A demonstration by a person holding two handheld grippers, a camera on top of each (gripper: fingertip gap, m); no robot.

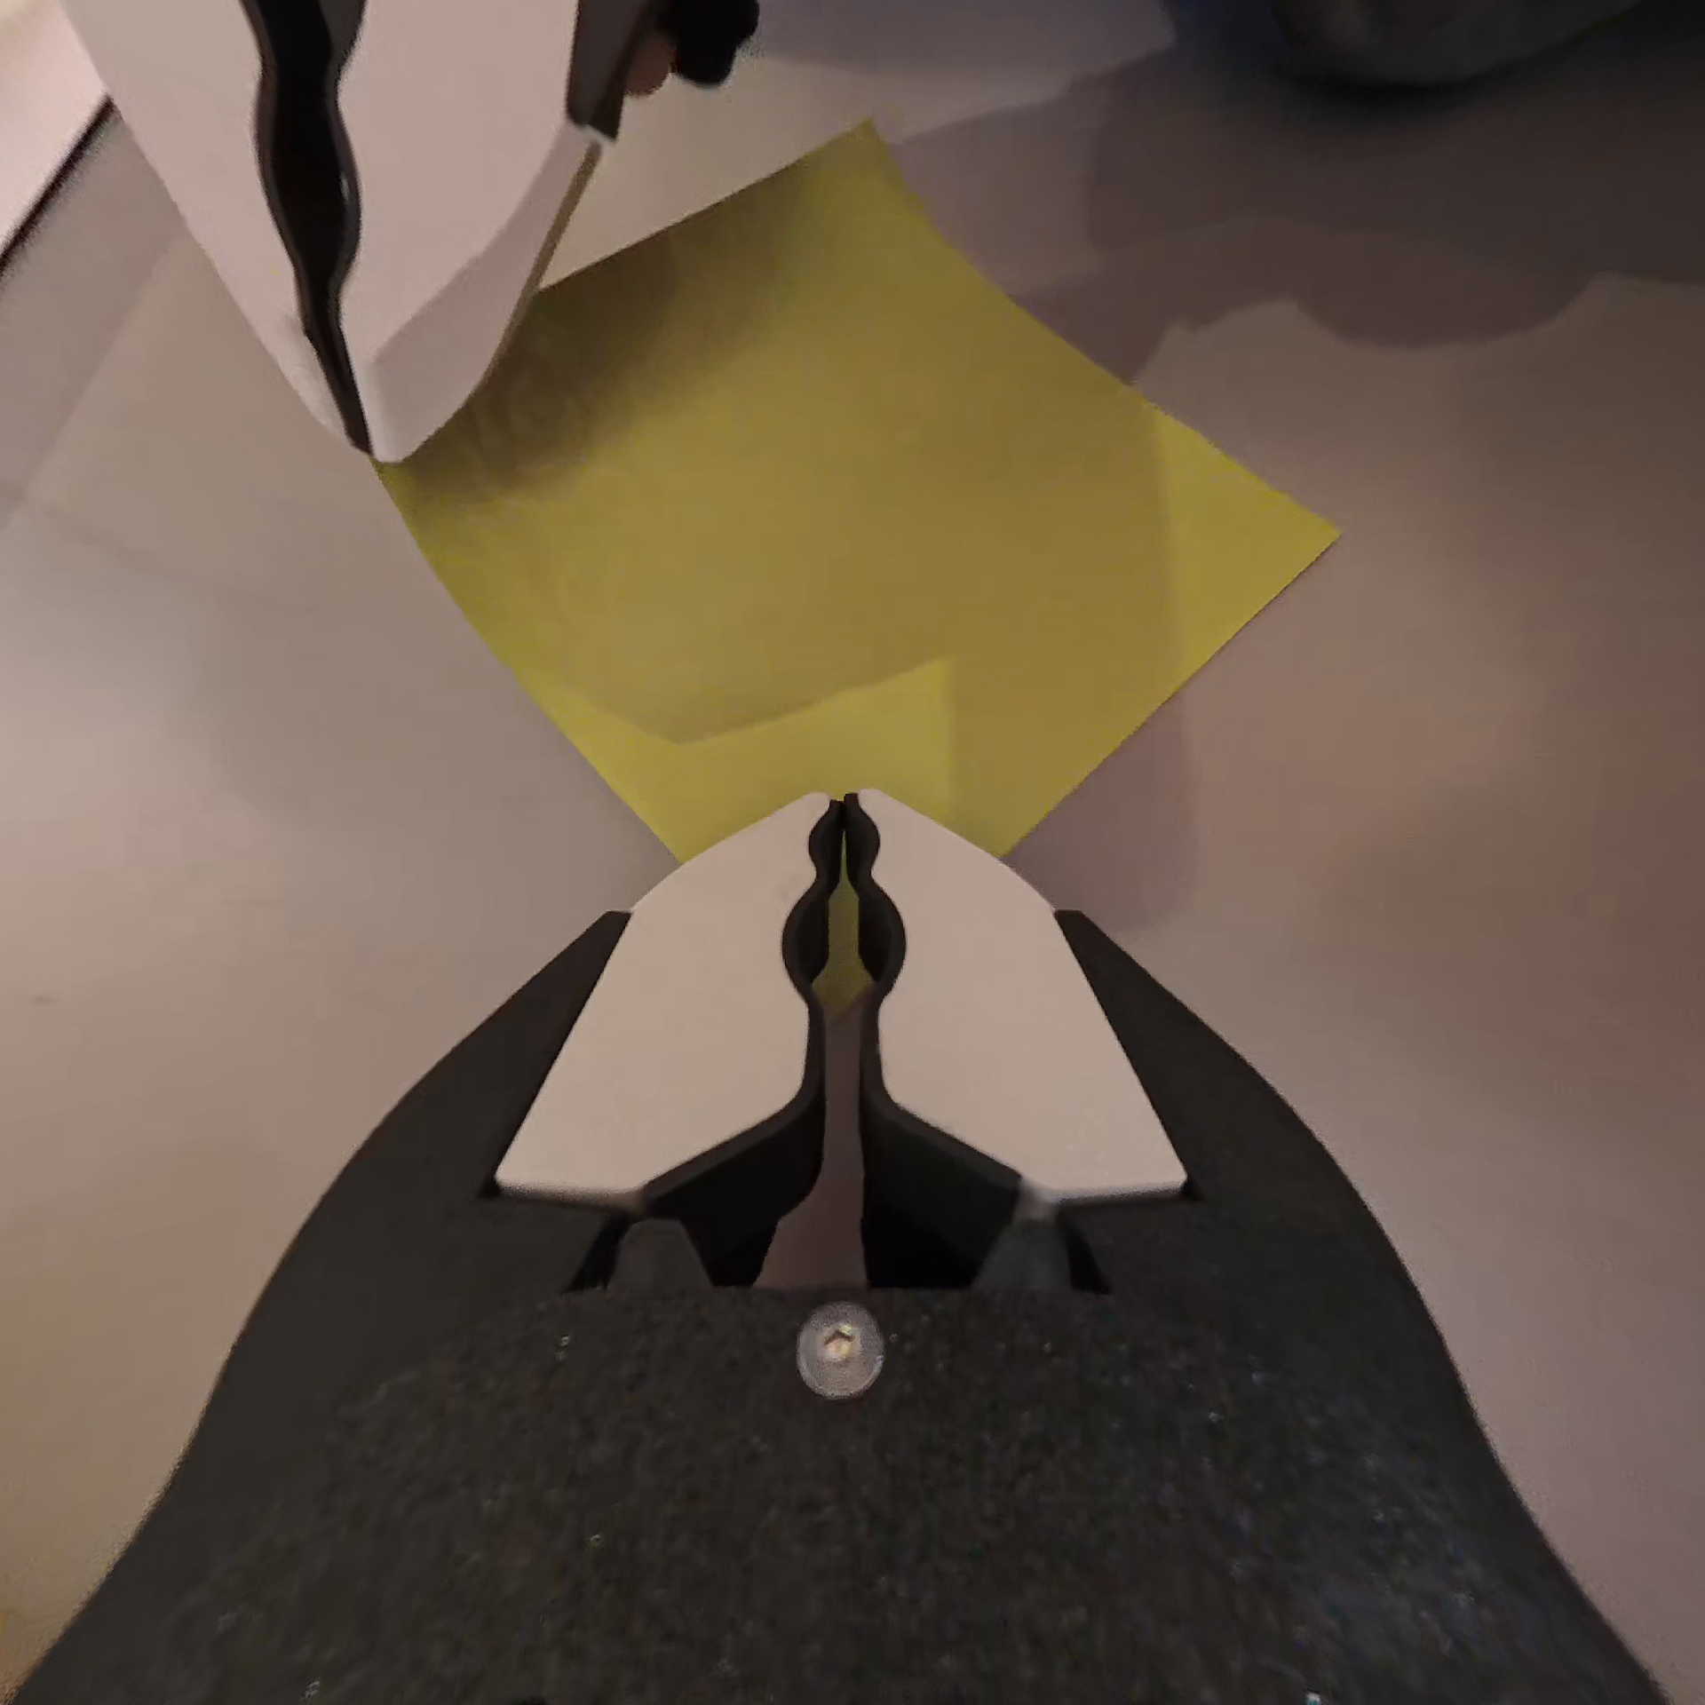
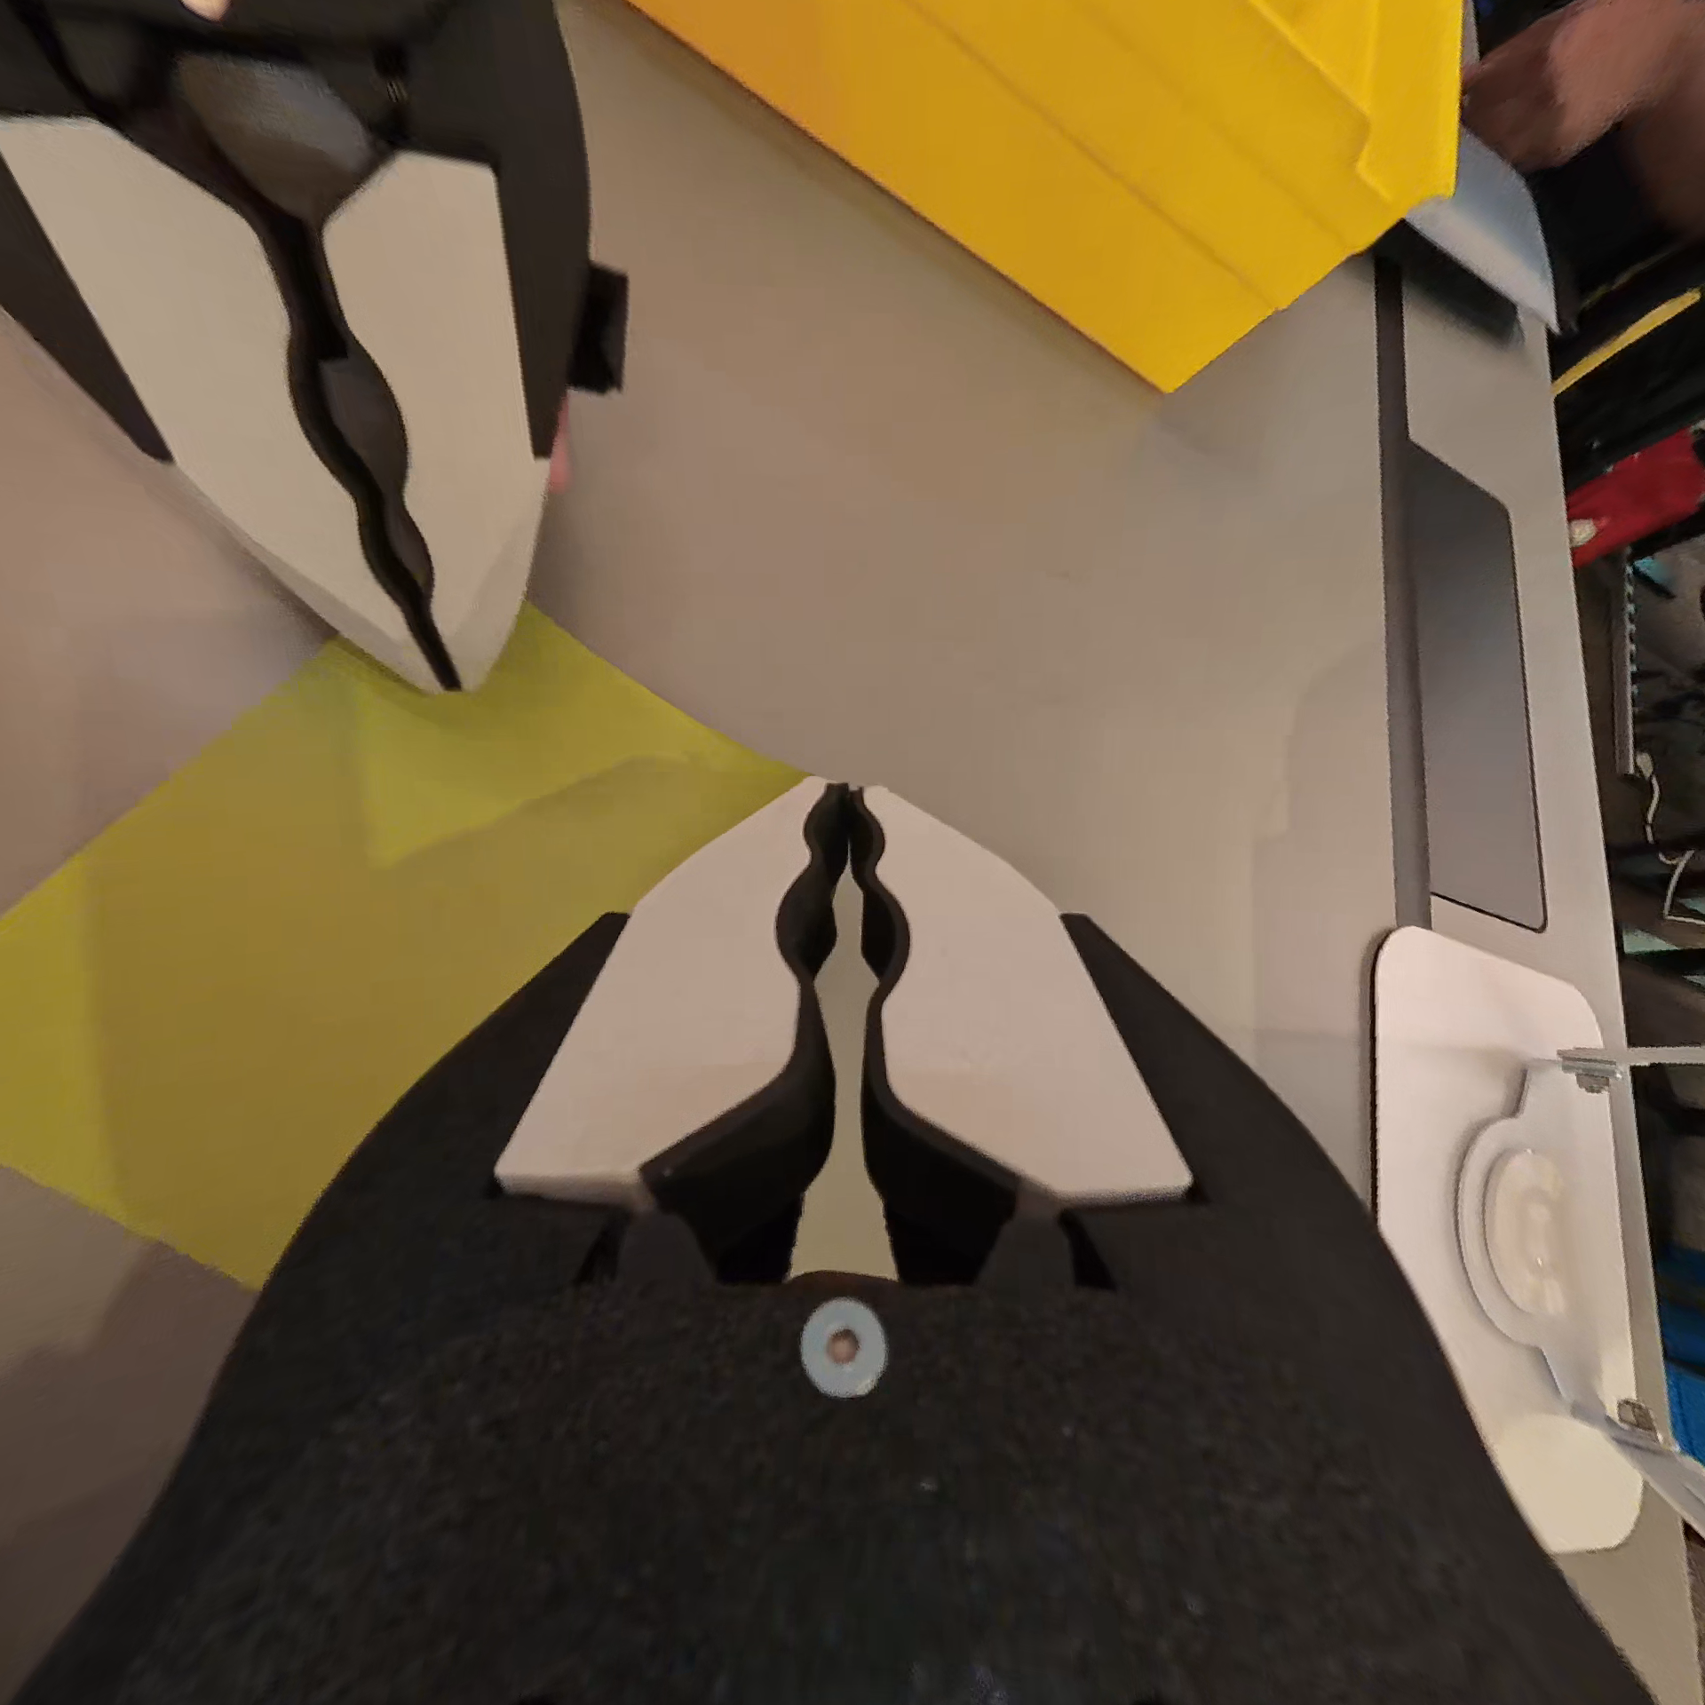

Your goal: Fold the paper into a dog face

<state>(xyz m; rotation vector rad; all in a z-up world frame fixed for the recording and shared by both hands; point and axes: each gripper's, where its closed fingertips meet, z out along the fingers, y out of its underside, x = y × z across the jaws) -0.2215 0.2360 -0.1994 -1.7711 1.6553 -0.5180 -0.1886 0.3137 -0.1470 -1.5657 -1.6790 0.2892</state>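
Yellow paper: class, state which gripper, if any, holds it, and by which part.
It cannot be told. The left gripper and right gripper are shut, tips at neighbouring corners of the yellow paper, pressing or pinching.

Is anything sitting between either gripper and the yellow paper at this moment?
Nothing visible. The left gripper and right gripper, both shut, already sit at corners of the yellow paper. The yellow bin stands apart on the table.
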